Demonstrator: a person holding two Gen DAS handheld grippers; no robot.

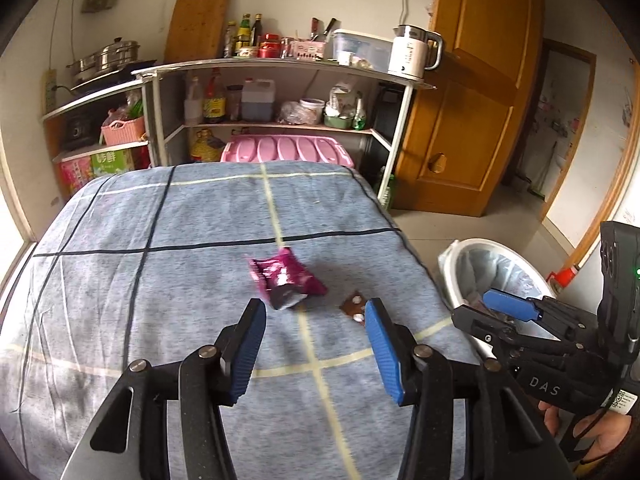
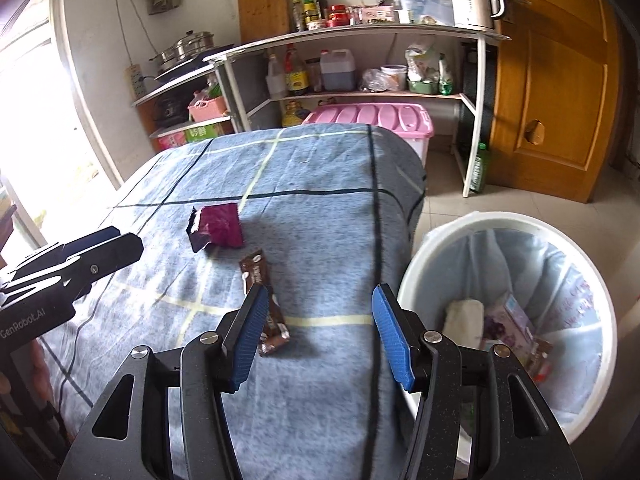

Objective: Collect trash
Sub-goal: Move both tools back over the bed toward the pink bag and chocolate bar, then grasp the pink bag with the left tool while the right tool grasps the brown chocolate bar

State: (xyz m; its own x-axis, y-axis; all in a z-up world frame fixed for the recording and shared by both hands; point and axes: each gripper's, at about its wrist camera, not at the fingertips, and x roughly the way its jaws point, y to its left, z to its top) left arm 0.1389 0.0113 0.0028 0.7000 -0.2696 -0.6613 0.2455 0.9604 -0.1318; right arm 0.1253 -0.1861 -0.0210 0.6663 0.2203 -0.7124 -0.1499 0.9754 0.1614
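A crumpled magenta snack wrapper (image 1: pixel 285 280) lies on the blue checked table cover, just beyond my open, empty left gripper (image 1: pixel 316 312). A brown snack wrapper (image 1: pixel 354 307) lies by the left gripper's right finger. In the right wrist view the magenta wrapper (image 2: pixel 218 227) lies further out and the brown wrapper (image 2: pixel 266 308) is partly behind the left finger of my open, empty right gripper (image 2: pixel 320 298). A white trash bin (image 2: pixel 436 248) with a bag and some trash inside stands on the floor at the table's right; it also shows in the left wrist view (image 1: pixel 450 262).
The covered table (image 1: pixel 120 300) fills the foreground. Behind it stand shelves (image 1: pixel 280 68) with bottles, a kettle and pots, and a pink storage box (image 1: pixel 288 150). A wooden door (image 1: pixel 472 92) is at the right. The right gripper (image 1: pixel 516 312) hovers over the bin.
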